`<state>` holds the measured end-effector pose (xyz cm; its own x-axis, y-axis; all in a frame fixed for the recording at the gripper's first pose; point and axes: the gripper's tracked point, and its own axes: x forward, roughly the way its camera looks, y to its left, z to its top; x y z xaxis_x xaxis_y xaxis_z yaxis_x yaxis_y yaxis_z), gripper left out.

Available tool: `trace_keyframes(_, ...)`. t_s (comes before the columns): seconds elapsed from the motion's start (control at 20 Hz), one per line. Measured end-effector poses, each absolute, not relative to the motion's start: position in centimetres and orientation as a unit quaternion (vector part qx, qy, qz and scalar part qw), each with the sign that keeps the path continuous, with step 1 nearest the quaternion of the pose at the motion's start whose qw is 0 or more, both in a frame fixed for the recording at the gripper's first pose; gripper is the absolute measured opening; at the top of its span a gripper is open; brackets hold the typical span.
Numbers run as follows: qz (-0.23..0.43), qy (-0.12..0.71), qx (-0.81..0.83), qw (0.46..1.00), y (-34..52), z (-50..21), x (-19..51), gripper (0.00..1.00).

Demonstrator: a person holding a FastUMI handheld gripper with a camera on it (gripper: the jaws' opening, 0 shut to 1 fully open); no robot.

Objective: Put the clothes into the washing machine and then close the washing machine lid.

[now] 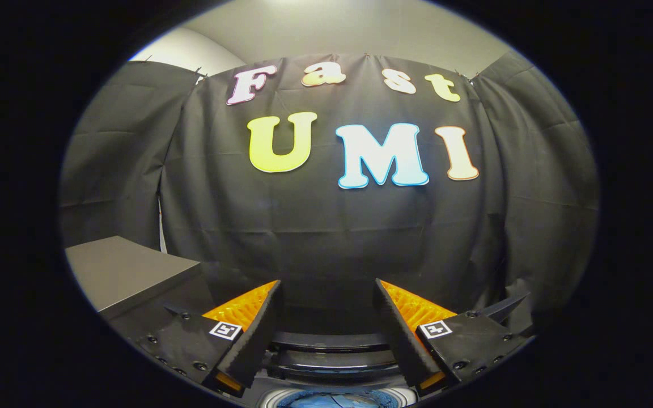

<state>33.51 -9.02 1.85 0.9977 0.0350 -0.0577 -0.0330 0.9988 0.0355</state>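
Gripper (pixel 326 294) fingers stand wide apart with nothing between them, poised above the washing machine (pixel 335 362). Directly below the fingers, its round drum opening shows blue clothes (pixel 332 401) inside. Just beyond the opening the dark lid (pixel 332 341) stands raised. Left of the machine sits a grey box (pixel 125 272); behind the machine hangs the black cloth wall (pixel 326 238).

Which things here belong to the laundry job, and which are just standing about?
Job:
- washing machine, its opening below the fingers
- blue clothes inside the drum
- gripper, fingers open, holding nothing

Standing about:
- grey box beside the machine
- black cloth wall beyond the fingers
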Motion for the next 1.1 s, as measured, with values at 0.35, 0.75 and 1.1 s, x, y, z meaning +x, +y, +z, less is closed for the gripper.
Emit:
trace_keyframes(0.35,0.016,0.022,0.017,0.999,-8.7,0.8,29.8,0.98)
trace_keyframes(0.75,0.02,0.039,0.019,0.999,-8.0,-1.6,24.9,0.98)
trace_keyframes(1.1,0.018,0.046,0.022,0.999,-7.6,-3.2,18.7,0.98)
